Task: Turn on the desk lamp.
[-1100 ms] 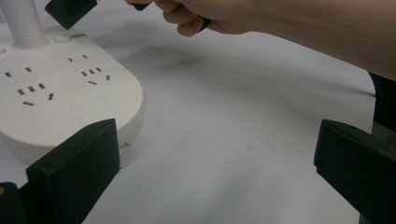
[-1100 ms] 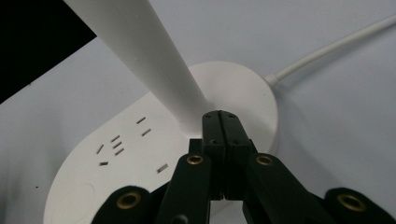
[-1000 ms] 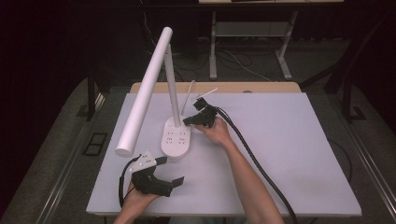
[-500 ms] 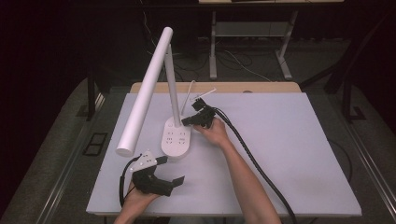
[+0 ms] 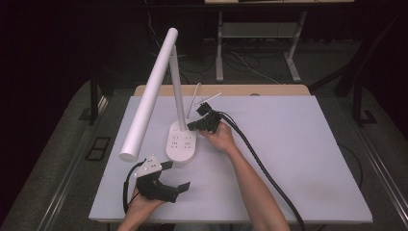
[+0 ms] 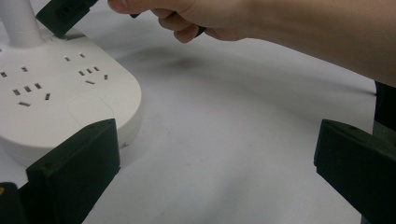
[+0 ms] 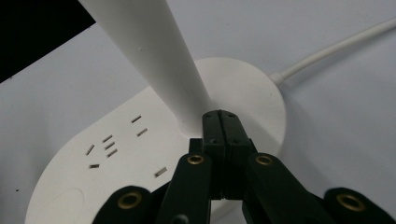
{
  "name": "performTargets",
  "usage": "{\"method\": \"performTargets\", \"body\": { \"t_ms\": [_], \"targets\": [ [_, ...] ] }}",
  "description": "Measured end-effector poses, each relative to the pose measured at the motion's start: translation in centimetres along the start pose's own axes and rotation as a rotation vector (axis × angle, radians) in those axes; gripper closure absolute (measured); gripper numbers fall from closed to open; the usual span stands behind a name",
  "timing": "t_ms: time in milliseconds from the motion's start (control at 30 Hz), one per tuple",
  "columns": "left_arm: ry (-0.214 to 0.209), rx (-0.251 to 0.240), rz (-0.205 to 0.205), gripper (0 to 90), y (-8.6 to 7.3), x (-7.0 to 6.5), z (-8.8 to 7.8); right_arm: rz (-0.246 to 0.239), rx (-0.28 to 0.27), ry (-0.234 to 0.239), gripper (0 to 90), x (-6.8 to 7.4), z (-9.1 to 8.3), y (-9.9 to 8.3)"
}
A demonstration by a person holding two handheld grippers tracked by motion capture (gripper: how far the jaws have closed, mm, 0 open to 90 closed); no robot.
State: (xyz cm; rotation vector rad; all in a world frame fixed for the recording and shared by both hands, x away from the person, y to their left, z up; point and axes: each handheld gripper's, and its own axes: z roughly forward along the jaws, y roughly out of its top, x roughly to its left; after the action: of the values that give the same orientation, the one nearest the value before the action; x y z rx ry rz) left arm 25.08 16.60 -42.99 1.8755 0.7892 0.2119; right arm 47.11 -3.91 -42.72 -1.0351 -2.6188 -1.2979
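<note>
While the right claw point(image 7: 222, 122), jaws pressed together and empty, touches the lamp base point(image 5: 181, 146) by its post point(image 5: 177, 91), a hard push may tip it; left claw point(image 6: 210, 163) gapes wide, empty.

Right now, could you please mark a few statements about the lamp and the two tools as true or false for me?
1. The right tool has its jaws pressed together, tip at the foot of the lamp post. True.
2. The left tool is shut on the lamp base. False: its jaws stand wide apart, beside the lamp base and holding nothing.
3. The lamp base has socket slots on its top. True.
4. The lamp lies flat on the table. False: the post stands upright on the base, with the long lamp head slanting down from its top.
5. A white cable leaves the lamp base. True.
</note>
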Motion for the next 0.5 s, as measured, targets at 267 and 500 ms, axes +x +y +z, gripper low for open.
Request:
{"method": "performTargets", "body": {
  "t_ms": [267,500],
  "targets": [
    [0.001,-0.002,0.000,0.0,0.00,-0.01,-0.02,0.007,-0.003,0.012,90.0,-0.06,-0.15,0.00],
    [0.001,-0.004,0.000,0.0,-0.01,-0.04,-0.03,-0.017,0.007,-0.003,90.0,0.23,-0.67,0.05]
  ]
}}
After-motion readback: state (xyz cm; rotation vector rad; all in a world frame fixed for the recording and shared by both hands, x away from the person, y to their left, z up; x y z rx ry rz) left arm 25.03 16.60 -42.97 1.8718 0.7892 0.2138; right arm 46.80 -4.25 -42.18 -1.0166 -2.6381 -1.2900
